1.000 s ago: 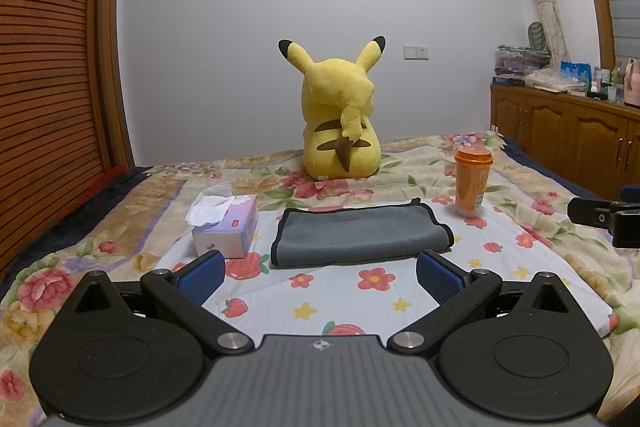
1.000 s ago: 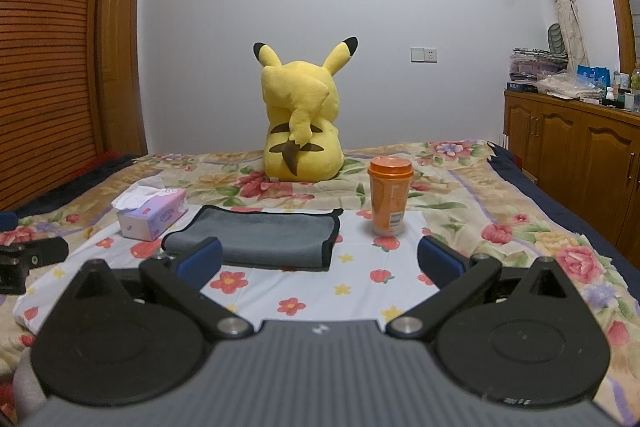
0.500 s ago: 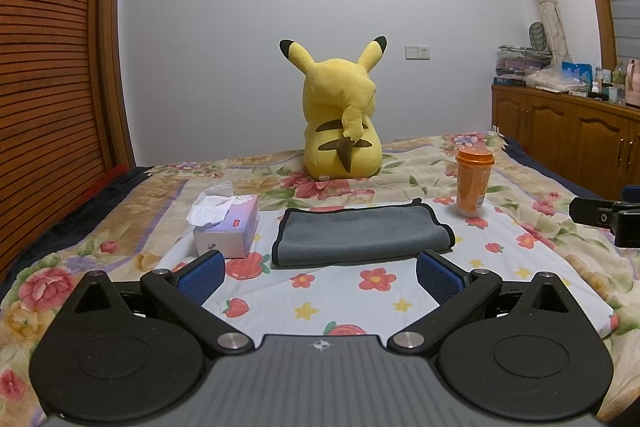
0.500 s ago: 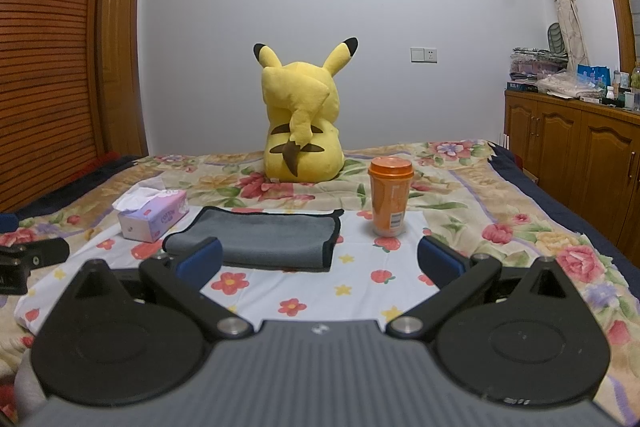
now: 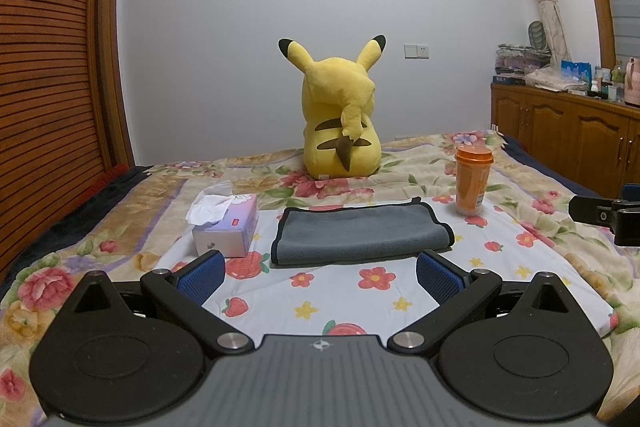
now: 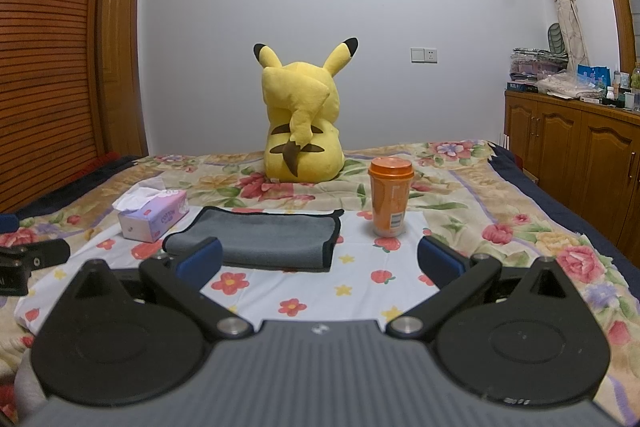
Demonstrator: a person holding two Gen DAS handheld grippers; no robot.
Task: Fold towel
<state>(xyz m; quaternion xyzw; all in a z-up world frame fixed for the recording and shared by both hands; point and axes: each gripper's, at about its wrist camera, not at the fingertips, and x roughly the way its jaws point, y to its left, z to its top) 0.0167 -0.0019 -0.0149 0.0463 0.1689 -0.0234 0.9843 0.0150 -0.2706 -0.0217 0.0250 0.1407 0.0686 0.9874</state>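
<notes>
A grey towel with a black hem [image 5: 360, 233] lies folded into a flat rectangle on the white flowered sheet [image 5: 340, 291]; it also shows in the right wrist view [image 6: 264, 239]. My left gripper [image 5: 320, 277] is open and empty, held just short of the towel's near edge. My right gripper [image 6: 320, 263] is open and empty, in front of the towel's right end. Each gripper's tip shows at the edge of the other's view.
A tissue box [image 5: 226, 225] stands left of the towel. An orange cup with a lid [image 5: 472, 181] stands to its right. A yellow plush toy [image 5: 340, 123] sits behind. Wooden cabinets [image 5: 568, 139] line the right wall; a slatted wooden wall [image 5: 48, 87] is left.
Both views have shifted very slightly; the towel sits a touch further off. Both grippers stay open and the towel has not moved.
</notes>
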